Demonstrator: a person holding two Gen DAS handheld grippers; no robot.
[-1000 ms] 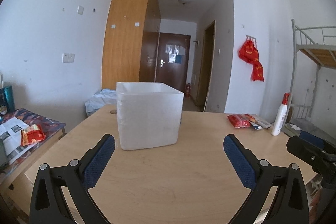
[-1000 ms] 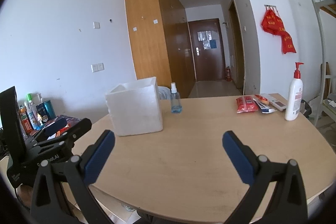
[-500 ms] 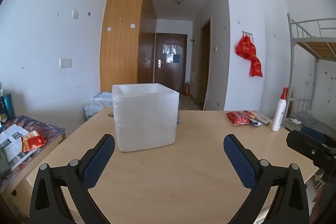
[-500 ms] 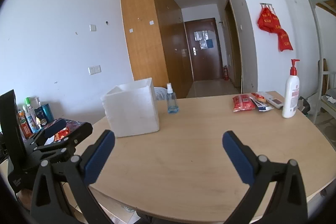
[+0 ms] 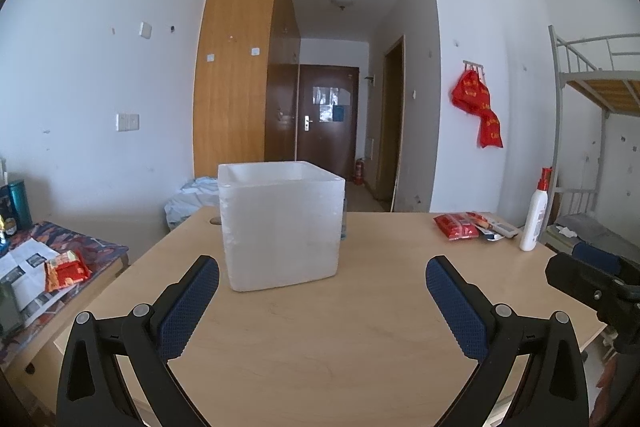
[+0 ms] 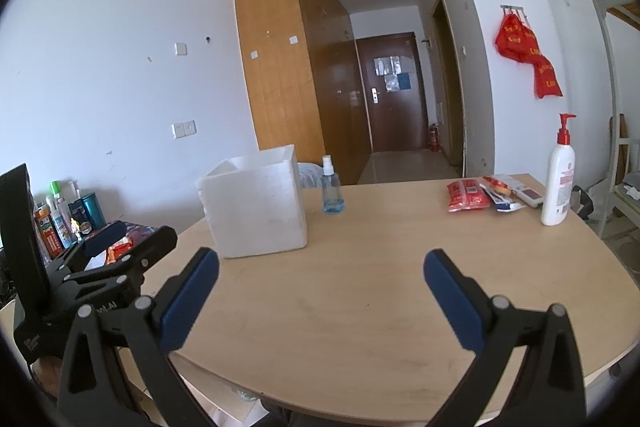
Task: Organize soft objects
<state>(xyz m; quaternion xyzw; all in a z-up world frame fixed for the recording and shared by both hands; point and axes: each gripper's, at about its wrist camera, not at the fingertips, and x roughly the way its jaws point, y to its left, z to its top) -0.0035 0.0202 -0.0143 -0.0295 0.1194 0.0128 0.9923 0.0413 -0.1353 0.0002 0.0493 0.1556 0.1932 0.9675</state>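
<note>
Gaping wide, empty: left tongs (image 5: 322, 277), right tongs (image 6: 321, 269); foam box (image 5: 281, 225) just beyond left tongs.

Probably a dormitory room: metal bunk bed (image 5: 596, 87), wooden wardrobe (image 5: 236, 67), desk (image 5: 320, 327).

White walls (image 5: 80, 147), wooden wardrobe (image 5: 236, 67), probably bunk bed (image 5: 600, 87) right

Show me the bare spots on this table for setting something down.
The widest free patch is the near half of the table, in front of the foam box. A smaller gap lies between the spray bottle and the red packet. The far right corner is crowded around the lotion bottle.
</note>
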